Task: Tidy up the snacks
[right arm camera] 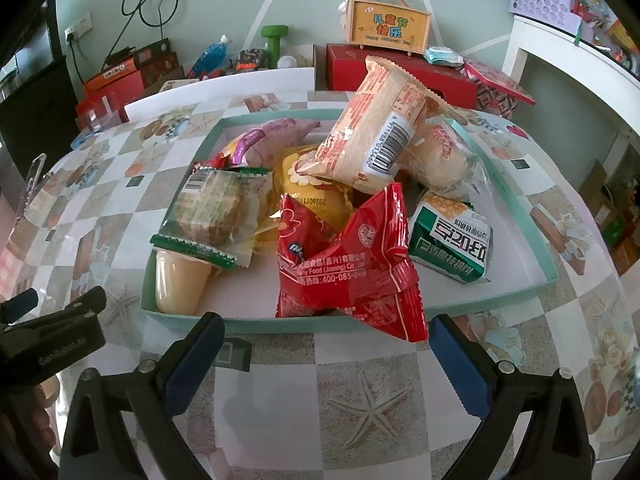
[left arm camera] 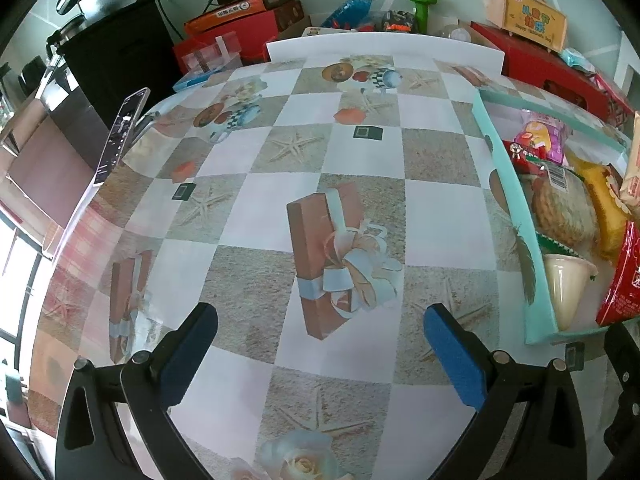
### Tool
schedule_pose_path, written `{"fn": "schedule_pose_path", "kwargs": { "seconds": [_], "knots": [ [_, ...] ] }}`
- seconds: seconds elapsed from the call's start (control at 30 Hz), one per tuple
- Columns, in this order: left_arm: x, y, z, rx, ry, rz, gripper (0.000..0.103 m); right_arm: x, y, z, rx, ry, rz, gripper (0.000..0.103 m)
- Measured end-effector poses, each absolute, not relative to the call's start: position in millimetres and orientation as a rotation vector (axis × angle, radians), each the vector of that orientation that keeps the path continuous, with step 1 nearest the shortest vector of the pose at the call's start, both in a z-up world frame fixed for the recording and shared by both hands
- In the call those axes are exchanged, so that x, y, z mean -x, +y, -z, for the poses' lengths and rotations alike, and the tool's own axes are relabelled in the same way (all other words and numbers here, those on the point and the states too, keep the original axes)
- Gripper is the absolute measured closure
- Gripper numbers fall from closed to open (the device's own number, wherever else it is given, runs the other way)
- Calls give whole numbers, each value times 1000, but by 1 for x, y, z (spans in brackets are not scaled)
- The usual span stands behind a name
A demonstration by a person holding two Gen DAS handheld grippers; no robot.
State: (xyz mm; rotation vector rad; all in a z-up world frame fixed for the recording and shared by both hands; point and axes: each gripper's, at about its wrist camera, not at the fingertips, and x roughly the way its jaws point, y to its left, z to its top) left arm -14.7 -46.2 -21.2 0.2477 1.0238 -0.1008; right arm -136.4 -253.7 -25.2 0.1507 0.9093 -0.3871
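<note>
From the left wrist camera, the left claw hangs with its blue-padded fingers wide apart and nothing between them, above a bare stretch of the checkered tabletop printed with starfish and gift boxes. The teal tray of snacks lies off to the right, well clear of the fingers. Inside it along the near wall sit a cream jelly cup, a clear pack of round cakes and a pink-purple packet. A phone on a stand rises at the tabletop's left edge. Beyond the far edge stand a white board, red boxes, a green dumbbell and a blue bottle.

From the right wrist camera, the right claw is likewise spread open and empty, just short of the tray's near wall. A red crinkled packet lies closest, its lower corner hanging over that wall and directly between the fingers' line and the rest of the pile. Behind it are a yellow packet, a tall beige pack with a barcode leaning on top, a green-and-white packet to the right, and the round cakes above the jelly cup to the left. The left claw's black frame shows at the left edge.
</note>
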Motion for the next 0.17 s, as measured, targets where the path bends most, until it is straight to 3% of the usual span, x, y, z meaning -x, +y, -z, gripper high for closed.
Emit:
{"fn": "schedule_pose_path", "kwargs": {
  "seconds": [0.17],
  "knots": [
    [14, -45, 22, -242, 1030, 106, 1, 136, -252, 26, -146, 913, 387, 0]
  ]
}}
